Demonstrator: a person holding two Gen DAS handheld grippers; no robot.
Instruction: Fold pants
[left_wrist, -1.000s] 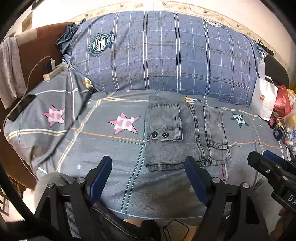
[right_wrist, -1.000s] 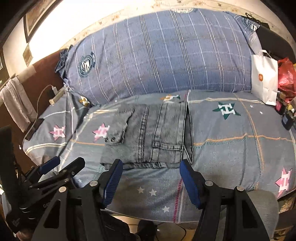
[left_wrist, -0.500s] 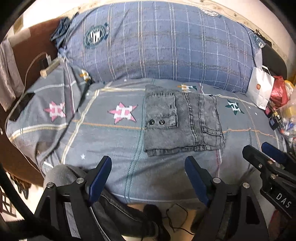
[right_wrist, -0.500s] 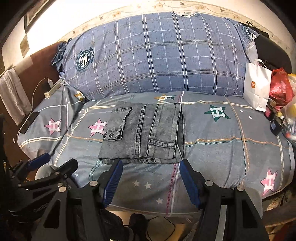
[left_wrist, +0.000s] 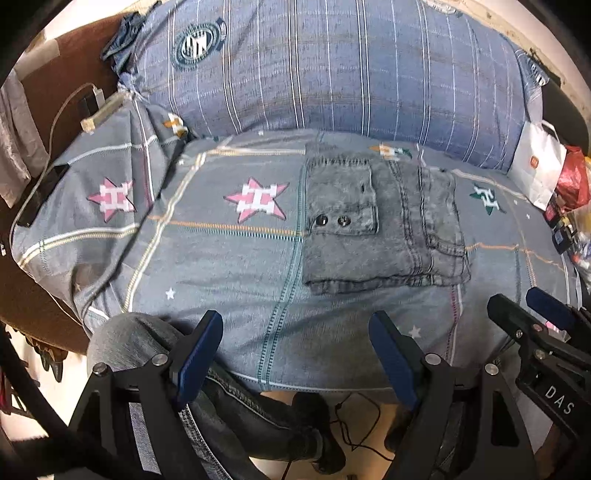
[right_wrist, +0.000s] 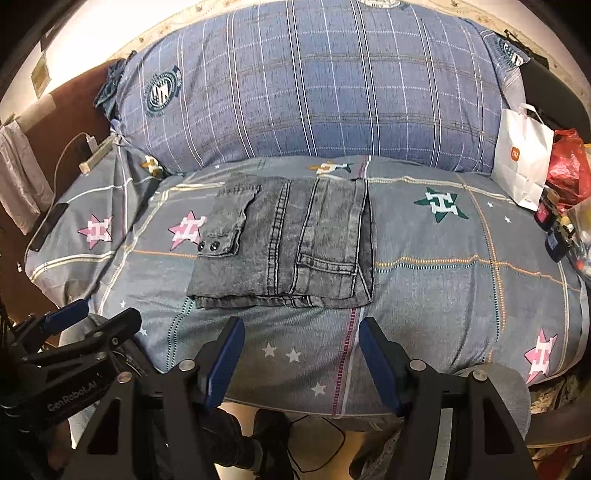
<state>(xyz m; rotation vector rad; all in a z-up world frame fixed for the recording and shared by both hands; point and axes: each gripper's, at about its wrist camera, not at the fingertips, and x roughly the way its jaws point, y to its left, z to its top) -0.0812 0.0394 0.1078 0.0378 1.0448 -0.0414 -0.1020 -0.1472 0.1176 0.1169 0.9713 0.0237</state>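
My left gripper (left_wrist: 295, 354) hangs w/ jaws spread over the bedsheet (left_wrist: 221, 258), empty. Folded grey pants (left_wrist: 380, 225) lie ahead, apart. Right gripper (left_wrist: 532, 314) at edge, prob. open too.

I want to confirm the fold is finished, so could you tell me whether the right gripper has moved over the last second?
Yes. The right gripper has backed off toward the bed's near edge: the folded jeans, once at its fingertips, now lie clear beyond them.
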